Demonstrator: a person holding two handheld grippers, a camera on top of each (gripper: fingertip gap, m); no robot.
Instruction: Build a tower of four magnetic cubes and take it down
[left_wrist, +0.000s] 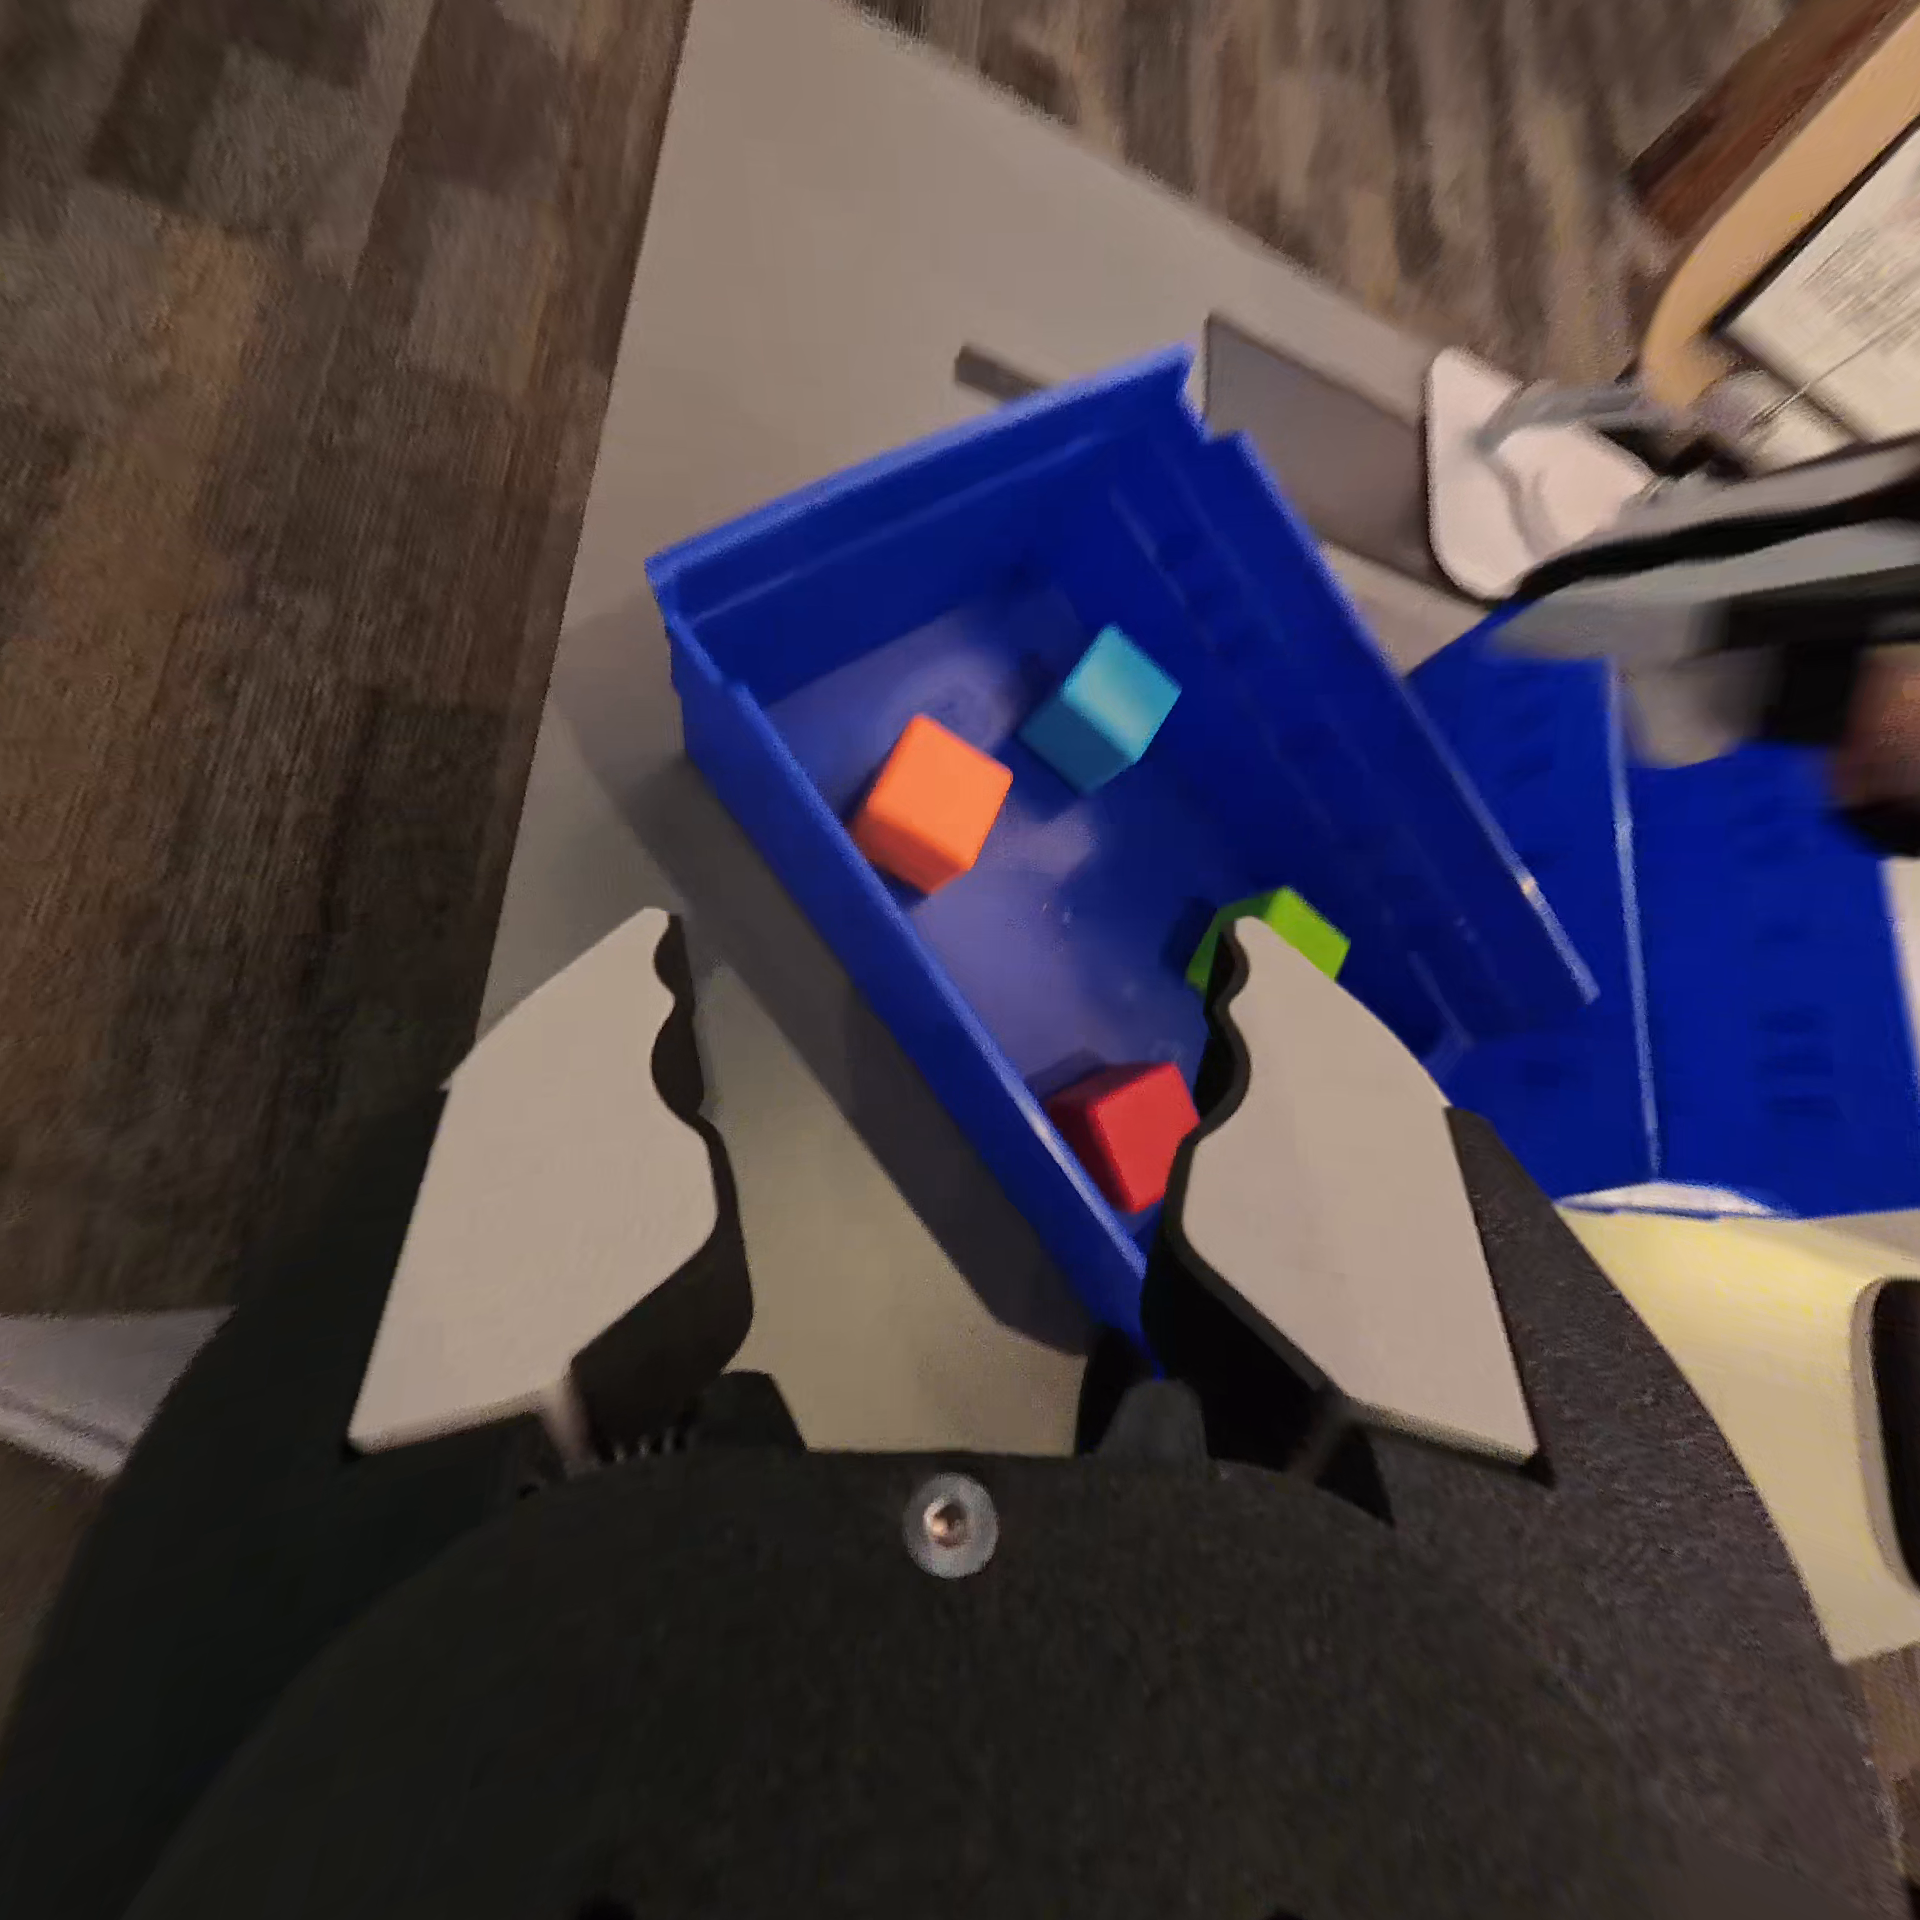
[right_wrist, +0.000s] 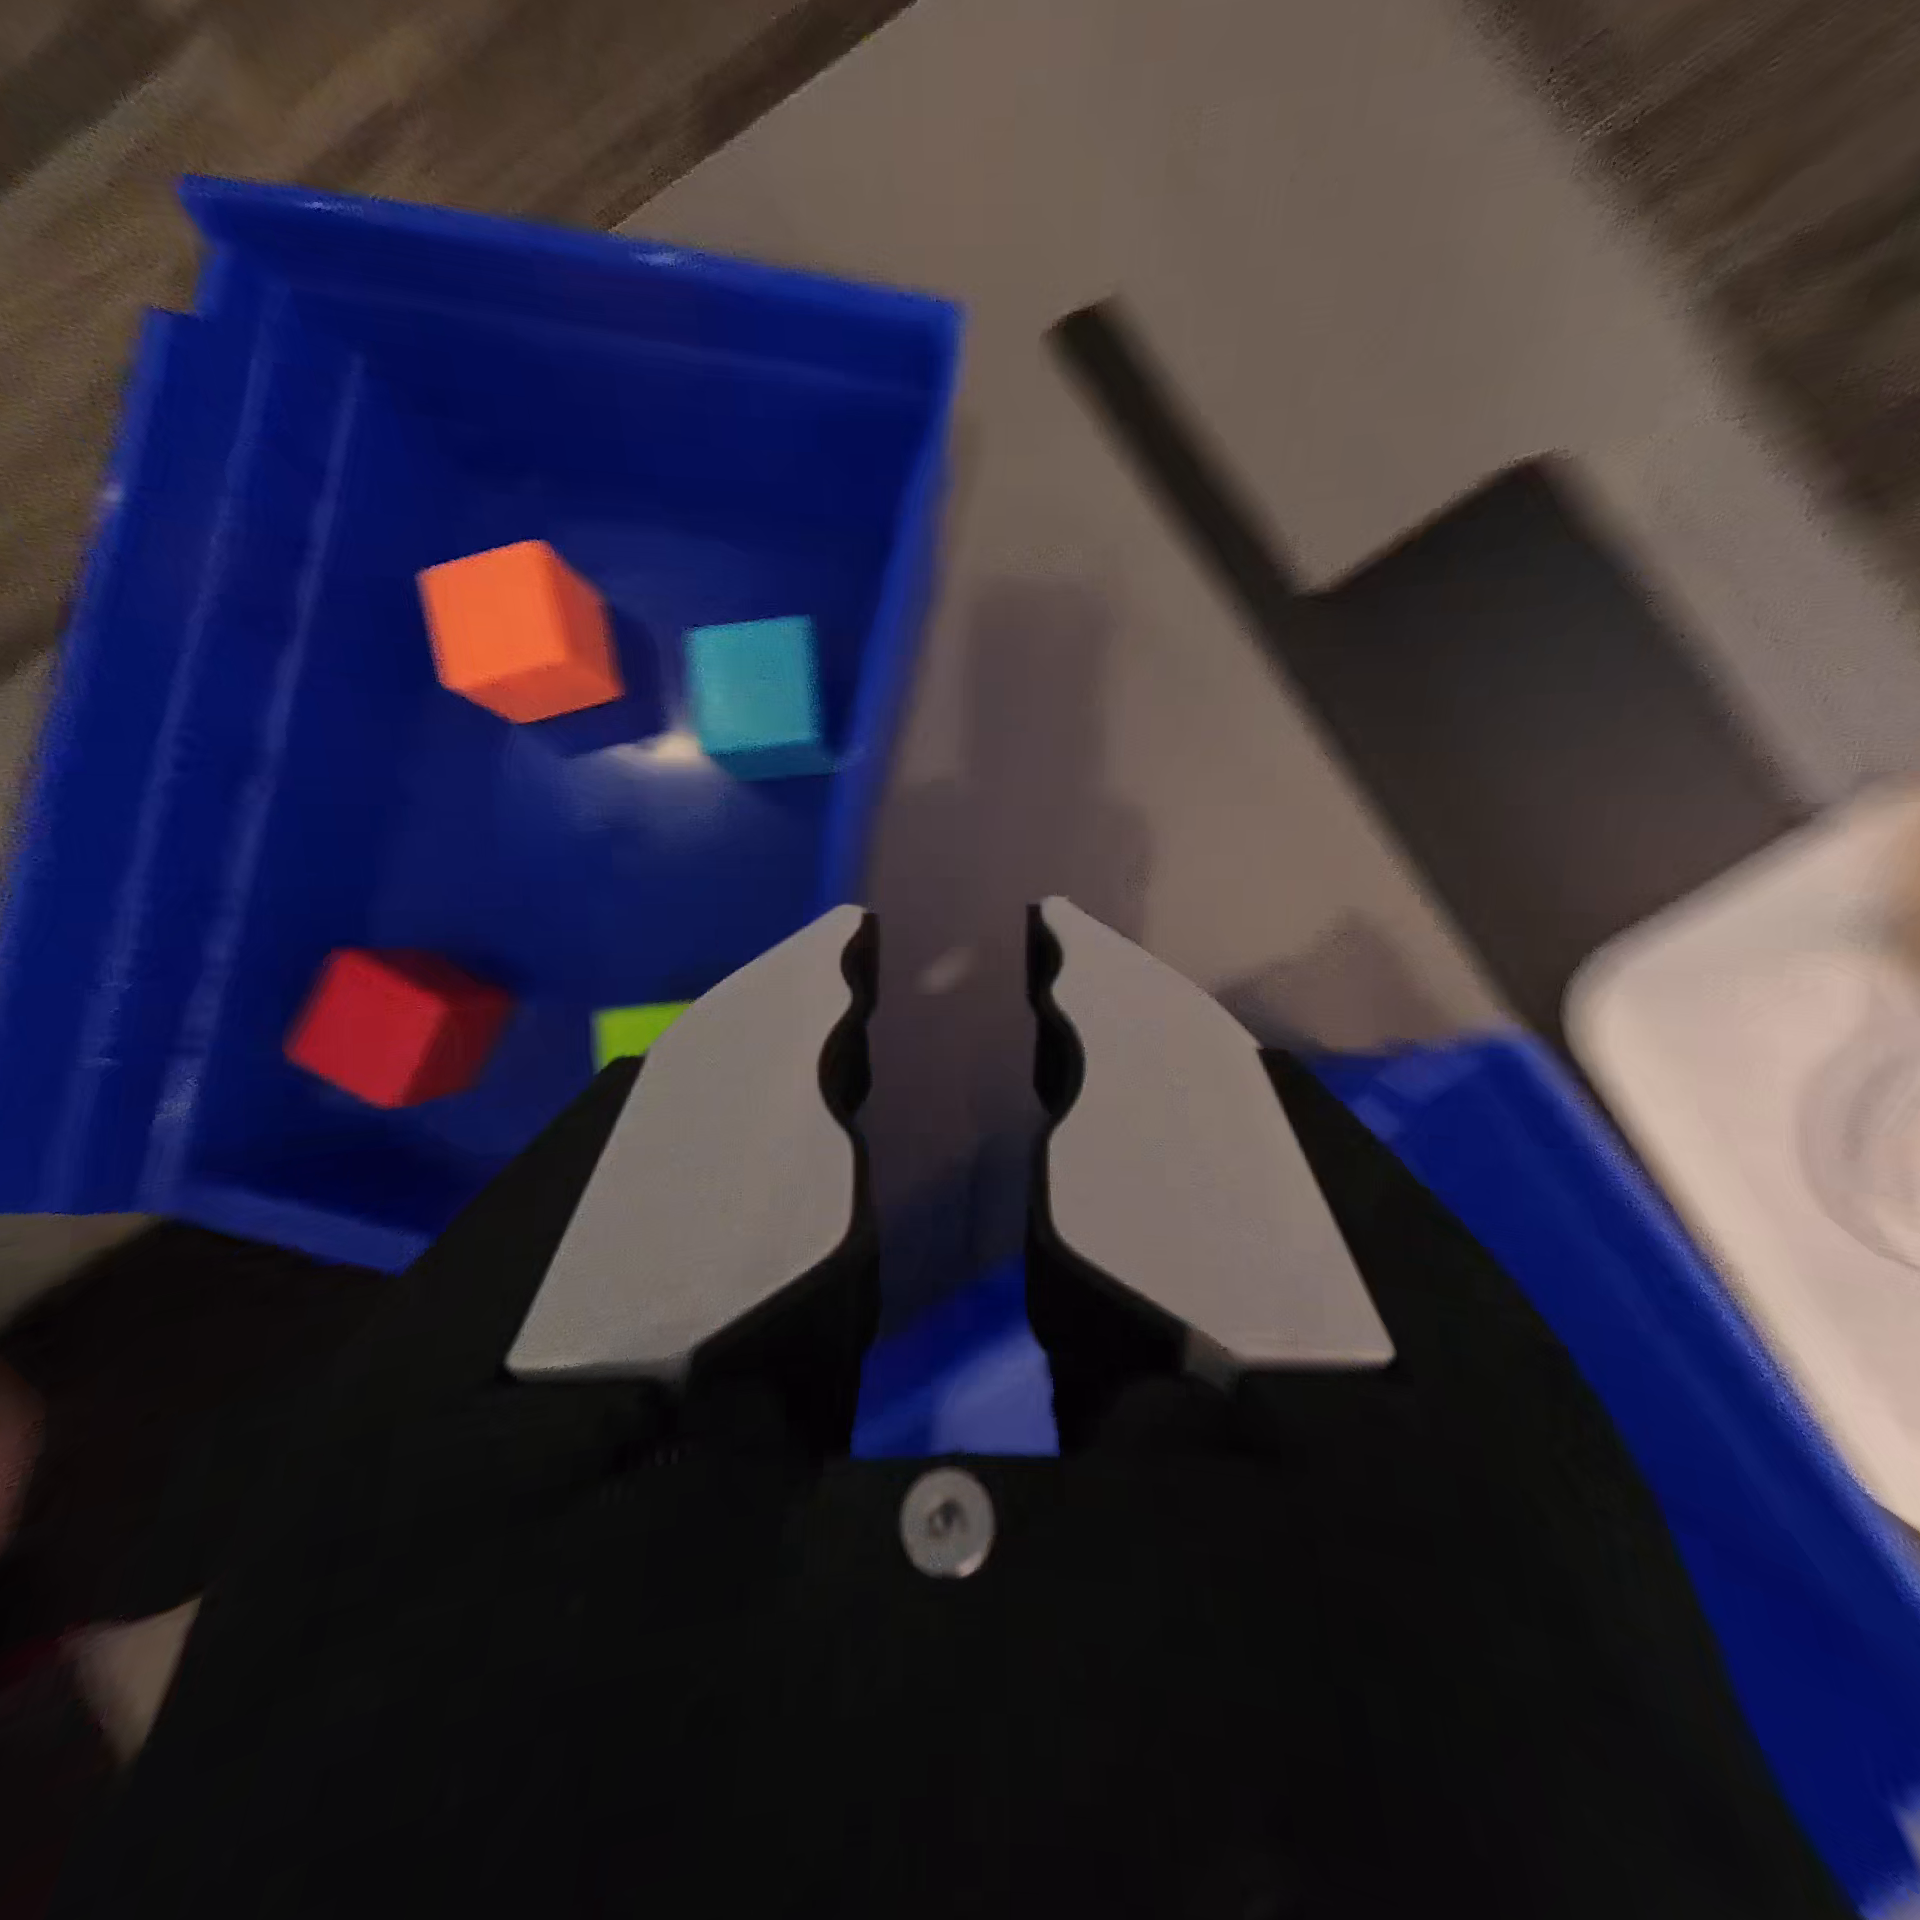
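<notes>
From the left wrist we look steeply down, close over the blue bin at the grey table's edge, floor beyond. From the right wrist we look down just as near, the bin at our left. Both views share the bin and table.

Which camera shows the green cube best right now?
The left wrist view: the green cube shows its top and part of a side inside the blue bin, with only its near corner hidden behind a finger. In the right wrist view only a blurred sliver of it peeks out beside a finger.
</notes>
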